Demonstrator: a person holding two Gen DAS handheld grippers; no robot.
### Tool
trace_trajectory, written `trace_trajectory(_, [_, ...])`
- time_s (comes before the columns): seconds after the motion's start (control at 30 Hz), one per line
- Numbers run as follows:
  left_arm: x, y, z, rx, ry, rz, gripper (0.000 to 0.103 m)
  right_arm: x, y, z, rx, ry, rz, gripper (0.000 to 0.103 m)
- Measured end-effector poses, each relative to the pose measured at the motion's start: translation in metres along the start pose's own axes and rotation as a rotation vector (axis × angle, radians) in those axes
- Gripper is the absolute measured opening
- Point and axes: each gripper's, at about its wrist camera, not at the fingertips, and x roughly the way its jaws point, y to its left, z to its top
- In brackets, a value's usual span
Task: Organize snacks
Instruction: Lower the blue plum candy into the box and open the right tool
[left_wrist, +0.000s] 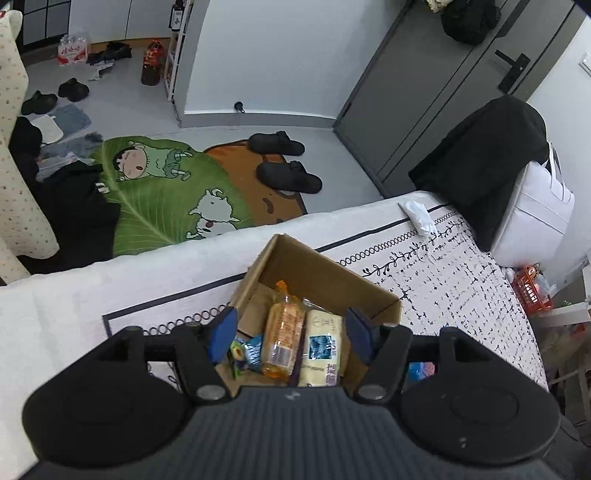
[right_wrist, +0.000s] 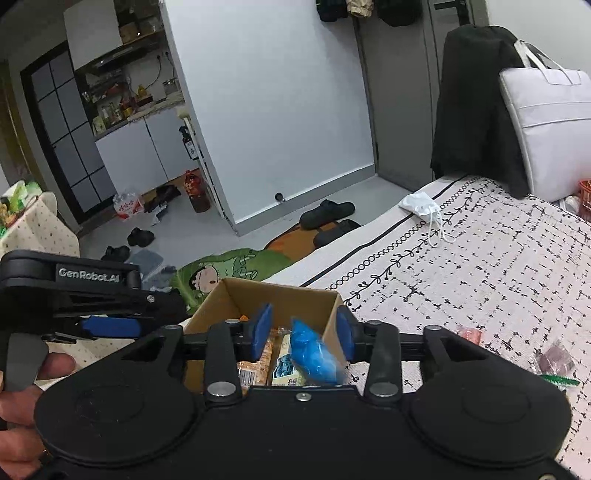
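the right gripper has its blue pads apart, and a blue snack packet sits blurred between them, touching neither pad clearly; it seems to be falling free into the cardboard box. the left gripper also stands open over the same box, with nothing pressed between its fingers. inside lie an orange cracker pack, a pale yellow pack and a small candy bag. the box stands near the front edge of the bed cover. more sweets wait on the cover at the right. i judge these packets light, soft and crinkly, a little slippery; best to pinch them at the sealed end.
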Motion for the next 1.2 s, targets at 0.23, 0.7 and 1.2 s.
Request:
trace_trajectory(0.23, [-0.016, -0.001, -0.007, 0.006, -0.006, 0.001, 0.074, -0.019, -0.015, 0.003, 0.028, -0.022, -0.010, 0.040])
trace_trajectory(0.7, [-0.028, -0.003, -0.031, 0.016, 0.002, 0.025, 0.083, -0.005, -0.046, -0.029, 0.074, 0.089, -0.067, 0.040])
trace_trajectory(1.2, [-0.005, 0.023, -0.030, -0.013, -0.016, 0.081, 0.083, 0.046, -0.043, -0.049, 0.088, 0.199, -0.065, 0.041])
